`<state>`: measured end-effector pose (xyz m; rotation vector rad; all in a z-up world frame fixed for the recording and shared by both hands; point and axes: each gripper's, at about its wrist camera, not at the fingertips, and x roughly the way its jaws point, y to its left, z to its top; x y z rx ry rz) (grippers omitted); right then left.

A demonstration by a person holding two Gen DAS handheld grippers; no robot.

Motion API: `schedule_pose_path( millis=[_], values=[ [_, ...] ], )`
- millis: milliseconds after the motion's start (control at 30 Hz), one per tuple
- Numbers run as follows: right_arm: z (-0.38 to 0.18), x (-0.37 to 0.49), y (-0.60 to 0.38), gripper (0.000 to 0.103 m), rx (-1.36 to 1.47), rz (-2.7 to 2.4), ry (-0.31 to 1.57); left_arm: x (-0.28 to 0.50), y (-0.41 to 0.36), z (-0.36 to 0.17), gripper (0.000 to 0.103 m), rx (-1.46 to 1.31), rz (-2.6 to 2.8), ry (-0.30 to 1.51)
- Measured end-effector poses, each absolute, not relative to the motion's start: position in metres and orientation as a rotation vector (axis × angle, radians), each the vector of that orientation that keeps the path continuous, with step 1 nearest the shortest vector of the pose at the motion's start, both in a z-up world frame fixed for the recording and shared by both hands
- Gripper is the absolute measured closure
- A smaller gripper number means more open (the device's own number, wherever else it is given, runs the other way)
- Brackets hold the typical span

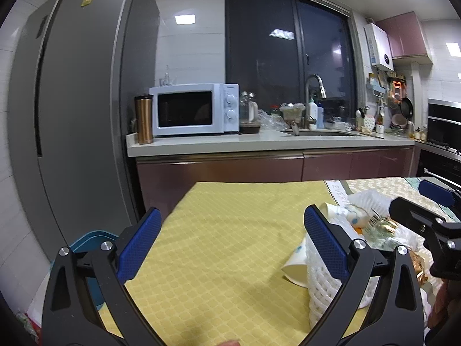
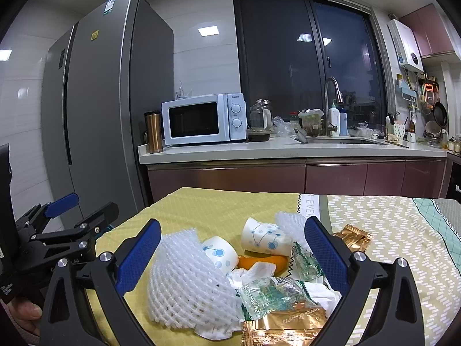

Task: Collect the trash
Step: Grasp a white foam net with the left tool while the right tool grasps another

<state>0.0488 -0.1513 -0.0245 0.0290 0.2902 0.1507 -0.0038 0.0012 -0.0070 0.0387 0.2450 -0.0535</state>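
A pile of trash lies on the yellow tablecloth [image 2: 201, 204]: a white foam fruit net [image 2: 184, 285], two paper cups [image 2: 266, 238] with blue dots, an orange peel [image 2: 263, 261], crumpled tissue, clear green wrappers [image 2: 270, 294] and gold wrappers [image 2: 285, 324]. My right gripper [image 2: 232, 255] is open, its fingers on either side of the pile. My left gripper [image 1: 232, 243] is open over bare cloth, left of the pile; its right finger is in front of the foam net [image 1: 319, 282] and a paper cup [image 1: 296, 262]. The right gripper [image 1: 432, 219] shows at the left wrist view's right edge.
A teal bin [image 1: 89, 245] stands on the floor left of the table, beside the grey fridge [image 1: 80, 101]. Behind the table runs a kitchen counter [image 2: 288, 150] with a microwave [image 2: 201, 121], a thermos, a sink and clutter. A patterned cloth [image 2: 389, 230] covers the table's right part.
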Motion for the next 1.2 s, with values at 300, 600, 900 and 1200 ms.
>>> schedule_pose_path(
  millis=[300, 600, 900, 1200],
  values=[
    [-0.027, 0.059, -0.163, 0.007, 0.024, 0.111, 0.334, 0.004, -0.013, -0.024, 0.006, 0.055, -0.212, 0.325],
    [-0.033, 0.087, -0.185, 0.007, -0.006, 0.034, 0.447, 0.028, -0.030, -0.053, 0.013, 0.046, -0.400, 0.490],
    [-0.045, 0.121, -0.195, 0.014, -0.071, 0.020, 0.558, 0.058, -0.046, -0.087, 0.035, -0.004, -0.530, 0.652],
    [-0.053, 0.134, -0.204, 0.064, -0.034, 0.062, 0.620, 0.076, -0.051, -0.101, 0.076, -0.067, -0.605, 0.703]
  ],
)
